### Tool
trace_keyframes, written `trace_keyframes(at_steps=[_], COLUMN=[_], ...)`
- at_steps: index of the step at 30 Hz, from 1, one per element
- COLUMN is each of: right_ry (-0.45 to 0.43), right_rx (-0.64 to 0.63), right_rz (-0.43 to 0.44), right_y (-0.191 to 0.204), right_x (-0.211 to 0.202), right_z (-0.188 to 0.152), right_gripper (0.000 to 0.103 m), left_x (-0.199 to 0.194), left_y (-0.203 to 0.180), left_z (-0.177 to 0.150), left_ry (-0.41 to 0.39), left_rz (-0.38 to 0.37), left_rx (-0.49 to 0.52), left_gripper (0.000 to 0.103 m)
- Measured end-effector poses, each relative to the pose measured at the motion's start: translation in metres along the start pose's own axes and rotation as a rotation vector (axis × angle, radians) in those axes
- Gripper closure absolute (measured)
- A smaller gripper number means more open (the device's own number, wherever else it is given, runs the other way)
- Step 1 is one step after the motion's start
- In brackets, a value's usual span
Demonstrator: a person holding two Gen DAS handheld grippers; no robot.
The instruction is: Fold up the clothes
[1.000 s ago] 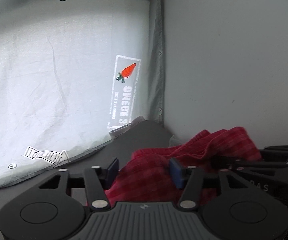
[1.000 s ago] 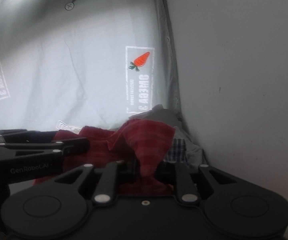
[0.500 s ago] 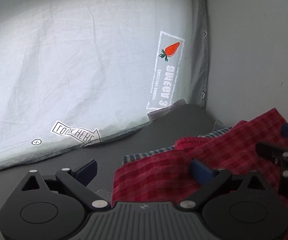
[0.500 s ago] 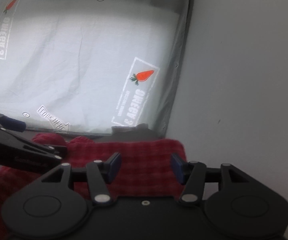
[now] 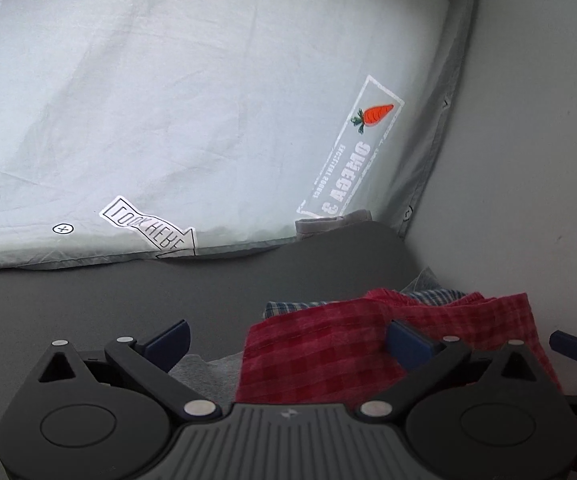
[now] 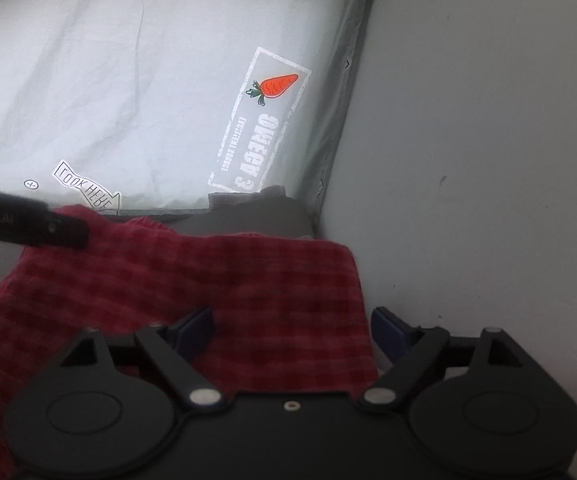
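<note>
Left gripper (image 5: pixel 286 338): jaws spread wide, gripping nothing. Its right finger (image 5: pixel 408 342) rests on the red cloth (image 5: pixel 328 356); its left finger (image 5: pixel 168 338) sits over the bare dark bed surface (image 5: pixel 128 300), clear of the cloth.

Right gripper (image 6: pixel 292 330): jaws also spread wide, nothing clamped. The red cloth (image 6: pixel 208 276) lies flat between and under the fingers. Left finger (image 6: pixel 194 328) is over the fabric; right finger (image 6: pixel 388 328) sits just off the cloth's right edge, next to the wall (image 6: pixel 488 160).

Cloth location: red checked piece, spread on the dark bed surface in the corner by the wall, in front of the pillow (image 5: pixel 208 100). In the left view its left edge is straight, roughly midway between the fingers. A blue plaid garment (image 5: pixel 292 306) pokes out from under its far edge. A grey fabric (image 5: pixel 208 372) shows just left of the cloth, near the gripper body.

In the right view the left gripper's finger (image 6: pixel 28 226) comes in from the left and sits at the cloth's far left corner; cannot tell if it touches. In the left view a blue pad of the right gripper (image 5: pixel 572 346) shows at the far right edge, beside the cloth.

Pillow is pale grey-green with a carrot print (image 6: pixel 274 86) and a "LOOK HERE" label (image 5: pixel 148 228). A small grey folded bit (image 5: pixel 332 224) sits at the pillow's lower right corner.
</note>
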State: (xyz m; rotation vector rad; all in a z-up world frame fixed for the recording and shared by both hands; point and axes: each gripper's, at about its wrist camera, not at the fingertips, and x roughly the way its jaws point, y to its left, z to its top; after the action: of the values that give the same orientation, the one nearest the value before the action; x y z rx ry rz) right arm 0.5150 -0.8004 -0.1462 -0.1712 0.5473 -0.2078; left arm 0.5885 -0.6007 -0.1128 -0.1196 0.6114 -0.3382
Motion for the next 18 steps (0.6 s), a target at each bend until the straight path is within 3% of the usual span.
trace_keyframes(at_steps=[5,9,13,18], right_ry=[-0.076,-0.147,-0.242,-0.275], right_rx=[0.040,0.093,0.156,0.224], right_rz=[0.051,0.115,0.203,0.321], right_y=[0.009,0.019,0.034,0.058], right_x=[-0.057,-0.106,-0.156,-0.208], right_z=[0.005,0.012,0.017,0.019], right_gripper=[0.002,0.002,0.001,0.000], left_x=[-0.098,-0.188,-0.267,-0.323], left_y=[0.020,0.037,0.055,0.070], left_z=[0.020,0.026,0.019,0.003], left_ry=[-0.164,-0.278,-0.393,-0.384], left_rz=[0.032,0.087,0.163,0.201], left_rx=[-0.033,-0.026,-0.086,-0.102], left_gripper=[0.000,0.000,0.000,0.000])
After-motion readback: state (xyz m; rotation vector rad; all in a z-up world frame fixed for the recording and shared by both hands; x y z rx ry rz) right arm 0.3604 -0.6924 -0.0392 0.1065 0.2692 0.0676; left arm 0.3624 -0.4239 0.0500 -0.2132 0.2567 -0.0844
